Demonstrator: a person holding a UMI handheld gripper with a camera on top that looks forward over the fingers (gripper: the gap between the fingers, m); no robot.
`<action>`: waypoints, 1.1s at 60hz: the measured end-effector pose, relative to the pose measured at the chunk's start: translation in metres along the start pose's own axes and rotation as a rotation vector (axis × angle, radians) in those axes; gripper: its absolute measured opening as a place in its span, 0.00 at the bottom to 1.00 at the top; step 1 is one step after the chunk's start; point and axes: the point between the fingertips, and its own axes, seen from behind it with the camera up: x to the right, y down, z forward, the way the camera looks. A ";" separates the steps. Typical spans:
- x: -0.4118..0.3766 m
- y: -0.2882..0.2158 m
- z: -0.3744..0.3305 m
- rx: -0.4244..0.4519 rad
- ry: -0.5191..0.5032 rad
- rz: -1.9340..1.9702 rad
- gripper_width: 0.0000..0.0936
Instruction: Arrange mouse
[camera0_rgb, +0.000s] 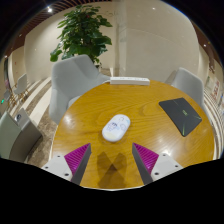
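Observation:
A white computer mouse lies on the round wooden table, just ahead of my fingers and a little left of the table's middle. My gripper hovers above the near part of the table, open, with bare tabletop and the fingers' shadows between the magenta pads. The mouse is beyond the fingertips, not between them. To its right lies a dark mouse mat, set at an angle near the table's right edge.
Grey chairs stand around the table: one at the far left, one at the right, one at the near left. A white flat object lies at the table's far edge. A leafy plant stands behind.

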 end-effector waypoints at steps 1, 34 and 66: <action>0.000 -0.002 0.004 0.001 0.000 0.002 0.92; -0.016 -0.052 0.083 0.006 -0.009 -0.003 0.86; -0.030 -0.074 0.049 0.019 -0.074 -0.091 0.39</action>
